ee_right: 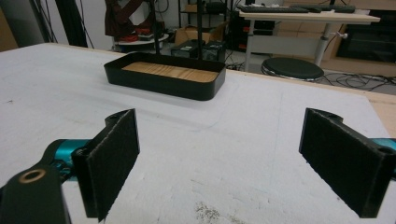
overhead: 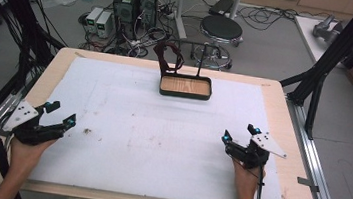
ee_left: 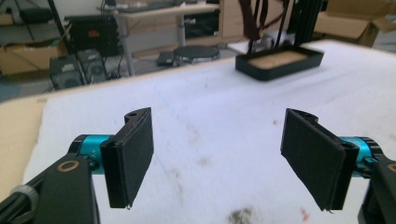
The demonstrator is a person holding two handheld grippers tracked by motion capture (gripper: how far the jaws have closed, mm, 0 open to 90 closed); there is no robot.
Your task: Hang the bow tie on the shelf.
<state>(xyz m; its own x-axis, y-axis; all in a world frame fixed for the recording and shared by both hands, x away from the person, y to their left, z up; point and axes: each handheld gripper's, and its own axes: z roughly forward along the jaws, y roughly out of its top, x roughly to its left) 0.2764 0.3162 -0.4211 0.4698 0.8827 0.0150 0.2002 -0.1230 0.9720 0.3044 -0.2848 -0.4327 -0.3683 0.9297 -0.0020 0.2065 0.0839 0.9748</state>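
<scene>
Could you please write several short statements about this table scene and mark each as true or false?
1. The left claw stands open with nothing between its jaws. True.
2. The right claw is clamped on the black tray. False: it is open and well short of the tray, over the white mat.
3. The tray's floor is wood-grained. True.
4. The tray sits at the near edge of the mat, between the two hands. False: it sits at the far edge, near the middle.
5. A dark strap hangs from the stand rising out of the tray. True.
</scene>
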